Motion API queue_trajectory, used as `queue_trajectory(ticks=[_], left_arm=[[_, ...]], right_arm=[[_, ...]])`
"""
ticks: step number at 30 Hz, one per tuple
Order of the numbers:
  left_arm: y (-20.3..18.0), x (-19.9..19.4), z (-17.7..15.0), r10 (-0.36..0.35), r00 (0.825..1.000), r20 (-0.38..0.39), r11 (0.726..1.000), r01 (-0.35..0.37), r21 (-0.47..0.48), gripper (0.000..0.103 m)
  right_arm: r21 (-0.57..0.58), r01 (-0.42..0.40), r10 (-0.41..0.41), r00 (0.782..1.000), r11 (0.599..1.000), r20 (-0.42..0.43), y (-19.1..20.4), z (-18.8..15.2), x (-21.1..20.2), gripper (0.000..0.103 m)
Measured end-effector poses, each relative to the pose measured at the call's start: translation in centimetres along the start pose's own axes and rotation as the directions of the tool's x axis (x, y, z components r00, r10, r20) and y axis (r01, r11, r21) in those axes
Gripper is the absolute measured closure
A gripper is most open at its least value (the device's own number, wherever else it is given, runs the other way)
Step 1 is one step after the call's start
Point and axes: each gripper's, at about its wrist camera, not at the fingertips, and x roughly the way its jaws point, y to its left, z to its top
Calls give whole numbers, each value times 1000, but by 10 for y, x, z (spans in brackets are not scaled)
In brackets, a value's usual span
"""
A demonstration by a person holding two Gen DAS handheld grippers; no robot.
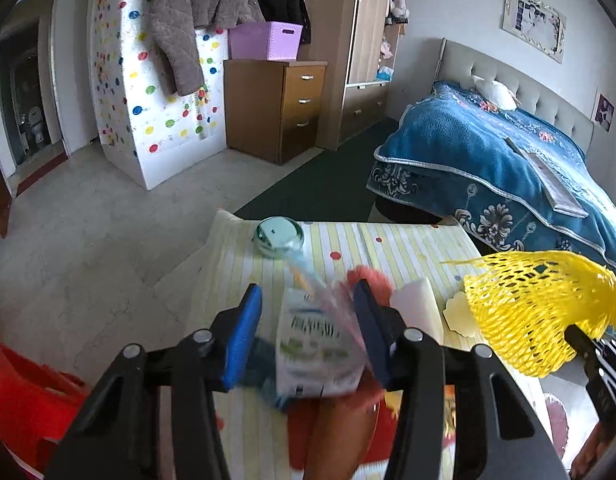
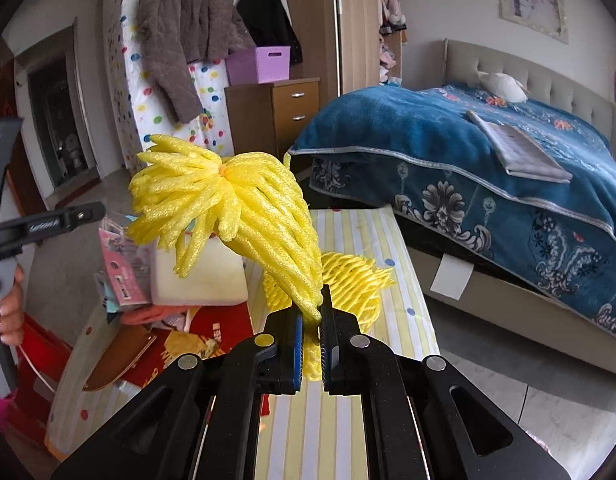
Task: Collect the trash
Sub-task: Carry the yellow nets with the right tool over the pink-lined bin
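Right wrist view: yellow foam fruit net [image 2: 236, 208] is pinched at its lower end by the right gripper [image 2: 311, 320], lifted above the yellow-striped tablecloth [image 2: 359, 240]; a second yellow net [image 2: 347, 280] is seen lying flat on the cloth behind it. Left wrist view: a blurred white printed packet [image 1: 315, 348] is seen between the left gripper [image 1: 308, 336] pads, jaws spread, contact unclear. White foam block [image 1: 417, 308] is set just beside.
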Motion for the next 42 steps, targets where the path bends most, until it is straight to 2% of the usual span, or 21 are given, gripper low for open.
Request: queue_trajectory(ticks=[3, 5, 7, 8, 10, 13, 17, 20, 25, 32, 38, 42], left_arm=[[1, 18, 11, -8, 1000, -25, 1000, 8, -2, 57], [5, 28, 16, -20, 999, -50, 1000, 19, -20, 66], [9, 32, 18, -43, 997, -69, 998, 40, -43, 84], [11, 33, 17, -49, 996, -77, 998, 45, -52, 89], [13, 30, 14, -60, 995, -75, 997, 56, -56, 97], [9, 12, 8, -82, 996, -15, 995, 82, -48, 102], [-6, -24, 3, -101, 990, 98, 995, 102, -8, 103], [-20, -56, 0, -96, 977, 192, 995, 91, 34, 103], [-39, -113, -7, -67, 939, 336, 996, 44, 77, 103], [-55, -163, -38, -53, 917, 396, 993, 4, 122, 103], [-69, -191, -81, -111, 912, 396, 990, 66, 126, 103], [-100, -202, -103, -176, 898, 403, 978, 114, 172, 103]], right_arm=[[-5, -5, 5, 1000, 1000, -6, 2, 1, 5, 97], [-2, -11, 11, 1000, 1000, -13, 2, -1, 6, 97], [2, -13, 13, 1000, 1000, -16, 2, -3, 6, 97], [4, -14, 14, 1000, 1000, -16, 2, -4, 5, 97], [11, -15, 15, 1000, 1000, -11, 2, -5, -1, 97], [18, -10, 10, 1000, 1000, 10, 1, -4, -14, 96], [26, 3, -4, 999, 1000, 48, -1, -2, -39, 97], [29, 9, -11, 997, 1000, 73, -4, -2, -59, 97], [36, 15, -19, 995, 999, 101, -9, -9, -95, 96], [66, 20, -28, 994, 998, 109, -20, -35, -138, 96], [117, 61, -75, 989, 991, 125, -44, -61, -181, 96], [166, 117, -137, 984, 979, 116, -71, -84, -208, 96]])
